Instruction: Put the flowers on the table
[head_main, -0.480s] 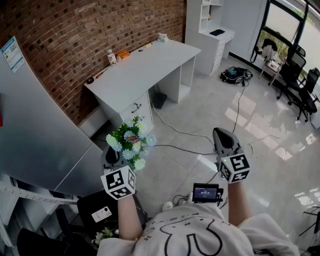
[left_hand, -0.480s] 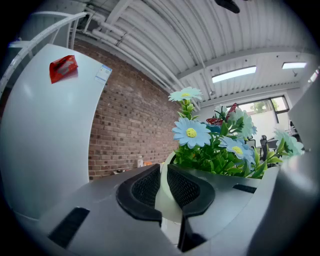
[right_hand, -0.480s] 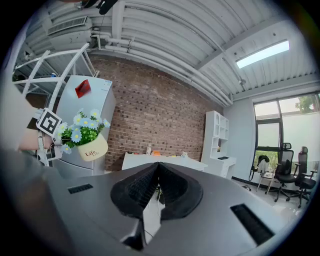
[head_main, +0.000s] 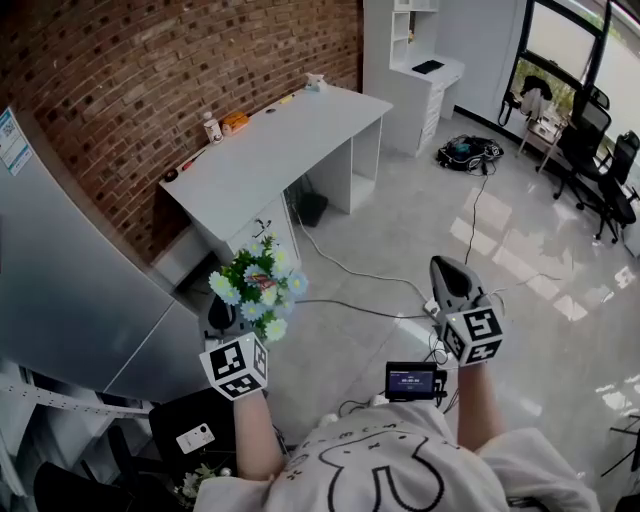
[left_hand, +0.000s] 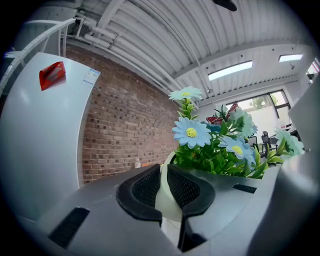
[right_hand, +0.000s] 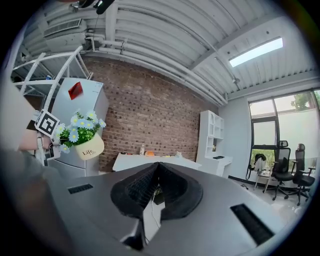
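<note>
A small cream pot of pale blue and white flowers (head_main: 258, 284) is held up in the air by my left gripper (head_main: 228, 318), which is shut on the pot's rim. In the left gripper view the cream pot wall (left_hand: 167, 200) is pinched between the two black pads, with the flowers (left_hand: 210, 140) rising behind. The pot of flowers (right_hand: 82, 137) also shows at the left of the right gripper view. My right gripper (head_main: 448, 280) is shut with nothing in it, held out over the floor. The white table (head_main: 275, 145) stands ahead by the brick wall.
On the table's far edge stand a bottle (head_main: 211, 127), an orange thing (head_main: 235, 121) and small items. A grey cabinet (head_main: 70, 290) is at left, white shelving (head_main: 415, 60) beyond the table. Cables (head_main: 350, 270) and a bag (head_main: 462, 152) lie on the tiled floor. Office chairs (head_main: 600, 150) stand at right.
The view has shifted slightly forward toward the table. Both grippers keep their hold and pose; the flowers stay in the left gripper.
</note>
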